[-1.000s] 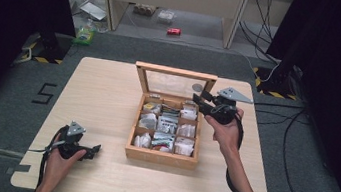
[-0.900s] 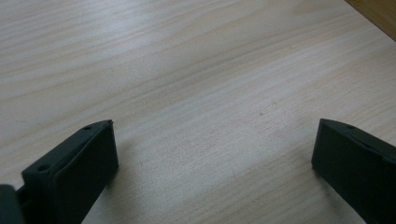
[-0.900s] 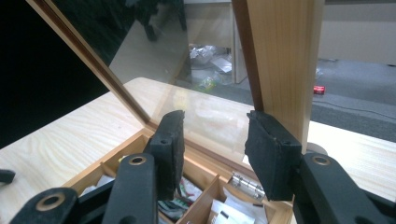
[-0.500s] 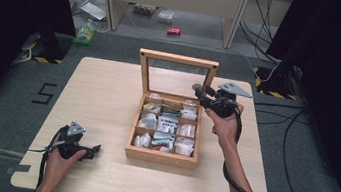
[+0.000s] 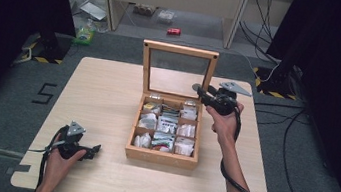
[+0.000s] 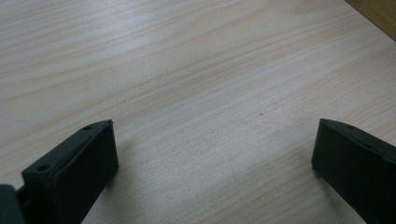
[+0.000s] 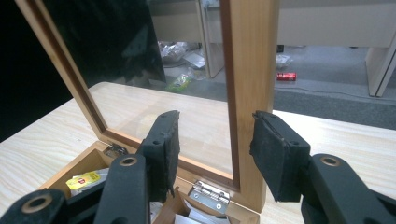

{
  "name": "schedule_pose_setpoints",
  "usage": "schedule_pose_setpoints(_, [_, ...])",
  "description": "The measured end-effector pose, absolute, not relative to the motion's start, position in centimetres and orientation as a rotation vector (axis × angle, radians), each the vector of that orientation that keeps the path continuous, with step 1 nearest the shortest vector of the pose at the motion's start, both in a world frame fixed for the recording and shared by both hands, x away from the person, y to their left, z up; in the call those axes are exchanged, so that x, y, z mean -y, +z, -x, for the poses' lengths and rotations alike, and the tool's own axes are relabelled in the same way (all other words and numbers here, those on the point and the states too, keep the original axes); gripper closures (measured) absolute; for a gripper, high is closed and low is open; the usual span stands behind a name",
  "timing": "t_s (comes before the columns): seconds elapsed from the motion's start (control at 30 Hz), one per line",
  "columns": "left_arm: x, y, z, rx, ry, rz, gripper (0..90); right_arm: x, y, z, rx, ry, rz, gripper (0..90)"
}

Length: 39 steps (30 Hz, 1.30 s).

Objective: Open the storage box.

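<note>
Glass-paned wooden lid (image 5: 178, 71) now upright, right gripper (image 7: 212, 140) jaws just opened astride its frame; left gripper (image 6: 212, 154) agape.

Small print and cut-off edges

The packets (image 5: 168, 125) in the wooden box (image 5: 162, 157) are too small to read; its lid (image 7: 243, 70) runs off the right gripper view's top.

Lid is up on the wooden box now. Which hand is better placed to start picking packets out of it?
Right, probably. The right gripper hangs by the raised lid above the wooden box; its jaws, just opening, straddle the lid's side rail without pressing. The left gripper rests open on the table, off to the box's left.
</note>
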<state>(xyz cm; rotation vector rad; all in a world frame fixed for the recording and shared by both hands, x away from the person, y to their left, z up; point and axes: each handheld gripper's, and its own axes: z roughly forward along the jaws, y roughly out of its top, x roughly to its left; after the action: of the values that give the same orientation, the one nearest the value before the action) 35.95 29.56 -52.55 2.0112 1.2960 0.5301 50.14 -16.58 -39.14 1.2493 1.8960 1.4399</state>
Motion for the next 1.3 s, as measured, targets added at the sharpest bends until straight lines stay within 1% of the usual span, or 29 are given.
schedule_pose_setpoints(0.37, [-29.6, -52.5, -35.9, -1.296, 0.531, -2.012, 0.0, 17.3, -40.0, -49.5, -1.922, 1.434, -1.244, 51.2])
schedule_pose_setpoints(0.63, [-29.6, -52.5, -35.9, -1.296, 0.53, -2.012, 0.0, 17.9, -40.3, -48.2, -1.955, 1.425, -1.232, 50.6])
schedule_pose_setpoints(1.3, [-29.6, -52.5, -36.0, -1.295, 0.53, -2.013, 0.0, 17.3, -41.2, -45.5, -2.027, 1.421, -1.19, 49.1])
